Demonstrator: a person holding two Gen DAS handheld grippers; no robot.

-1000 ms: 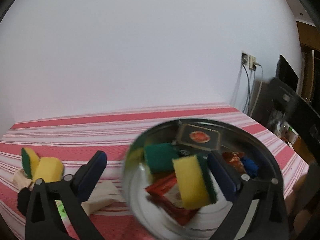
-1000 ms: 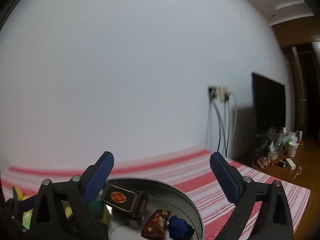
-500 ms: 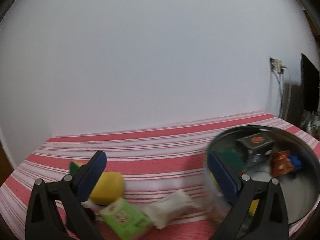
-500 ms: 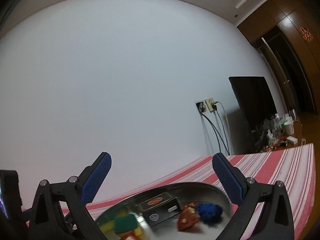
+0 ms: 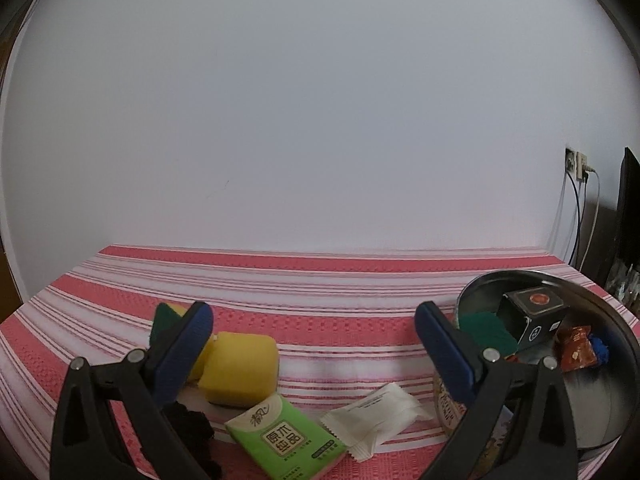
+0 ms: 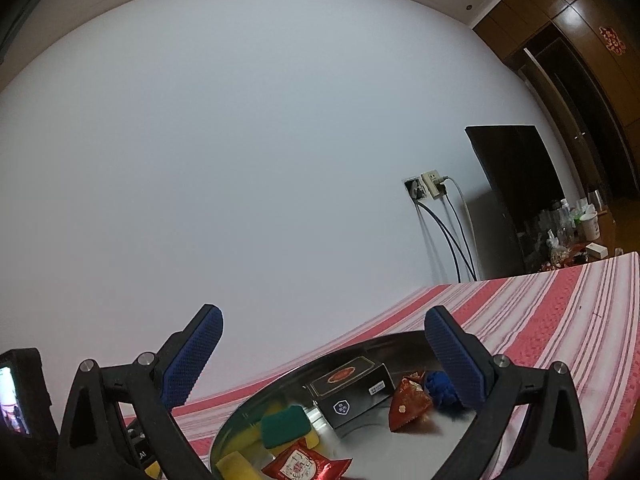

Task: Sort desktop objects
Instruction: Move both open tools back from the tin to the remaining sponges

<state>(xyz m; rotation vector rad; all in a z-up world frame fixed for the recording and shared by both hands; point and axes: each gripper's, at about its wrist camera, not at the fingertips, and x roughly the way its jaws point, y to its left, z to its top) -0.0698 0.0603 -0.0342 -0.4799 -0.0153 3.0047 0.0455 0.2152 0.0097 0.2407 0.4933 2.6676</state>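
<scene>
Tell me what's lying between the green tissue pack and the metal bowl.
A white wrapper lies between the tissue pack and bowl, in the left wrist view.

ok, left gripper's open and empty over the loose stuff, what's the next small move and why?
Probably lower the left gripper onto the yellow sponge. Its jaws are open with nothing between them, and that sponge lies nearest its left finger on the striped cloth, outside the metal bowl that already holds sponges.

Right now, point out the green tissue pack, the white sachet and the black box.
green tissue pack (image 5: 285, 437), left wrist view, printed face.
white sachet (image 5: 376, 412), left wrist view, middle.
black box (image 6: 352, 392), right wrist view, side face.
</scene>
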